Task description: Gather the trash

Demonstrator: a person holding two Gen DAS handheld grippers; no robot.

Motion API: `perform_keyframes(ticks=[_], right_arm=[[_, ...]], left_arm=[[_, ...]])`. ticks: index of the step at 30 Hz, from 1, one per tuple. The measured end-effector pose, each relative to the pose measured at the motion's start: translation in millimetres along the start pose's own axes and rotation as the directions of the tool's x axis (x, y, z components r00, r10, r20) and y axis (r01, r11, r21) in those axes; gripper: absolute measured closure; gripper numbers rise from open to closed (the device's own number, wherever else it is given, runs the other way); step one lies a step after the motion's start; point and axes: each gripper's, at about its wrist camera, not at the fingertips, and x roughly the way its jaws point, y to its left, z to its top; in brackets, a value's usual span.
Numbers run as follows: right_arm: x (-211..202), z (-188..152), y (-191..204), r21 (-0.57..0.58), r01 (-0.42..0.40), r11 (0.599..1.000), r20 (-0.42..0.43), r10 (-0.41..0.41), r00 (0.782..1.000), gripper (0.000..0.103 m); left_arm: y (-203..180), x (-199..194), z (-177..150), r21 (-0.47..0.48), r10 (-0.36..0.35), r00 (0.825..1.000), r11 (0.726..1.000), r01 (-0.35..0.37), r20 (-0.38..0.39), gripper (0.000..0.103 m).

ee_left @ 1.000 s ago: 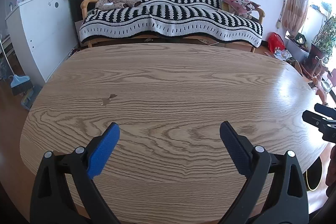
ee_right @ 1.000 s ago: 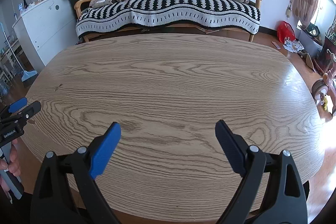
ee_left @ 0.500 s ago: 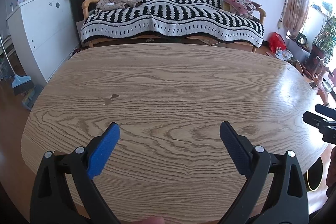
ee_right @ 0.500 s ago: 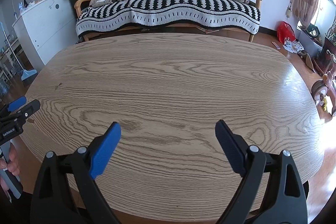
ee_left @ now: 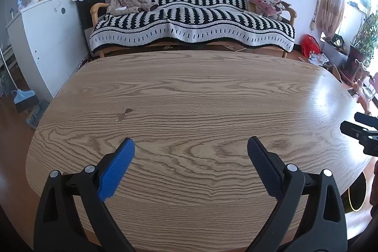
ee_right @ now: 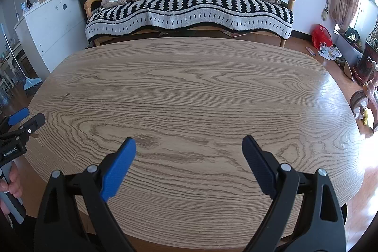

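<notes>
— Grippers first: what does my left wrist camera give you?

— My left gripper (ee_left: pixel 191 145) hangs over the near edge of the wooden table (ee_left: pixel 200 91), its blue pads (ee_left: pixel 115 169) spread wide with only bare wood between them. A small dark stain (ee_left: pixel 124 113) sits on the surface toward the left edge. At the right edge I see the tip of my right gripper (ee_left: pixel 359 131), well apart from the left one.

— And trash?

— I cannot find any on the table from here. Beyond the far edge stands a sofa (ee_left: pixel 193 23) under a black-and-white striped throw, with a red bag (ee_left: pixel 310 45) and scattered papers (ee_left: pixel 319 58) on the floor to its right.

— Right wrist camera?

— My right gripper (ee_right: pixel 189 145) is just as wide open, gripping nothing, over the near edge. The left gripper (ee_right: pixel 22 122) pokes in at the left edge, a hand (ee_right: pixel 10 183) around its handle. Same red bag (ee_right: pixel 321 37) and papers (ee_right: pixel 329 53) on the floor; a broom (ee_right: pixel 32 83) leans by the white cabinet (ee_right: pixel 52 27).
</notes>
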Motion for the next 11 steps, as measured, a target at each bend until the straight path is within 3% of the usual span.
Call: perform_keyframes(ticks=[11], right_arm=[[1.6,-2.0,-0.9,0.000,0.002,1.000,-0.004,-0.002,1.000,0.015]], left_arm=[[3.6,4.4,1.4,-0.017,0.006,1.000,1.000,-0.007,-0.017,0.010]])
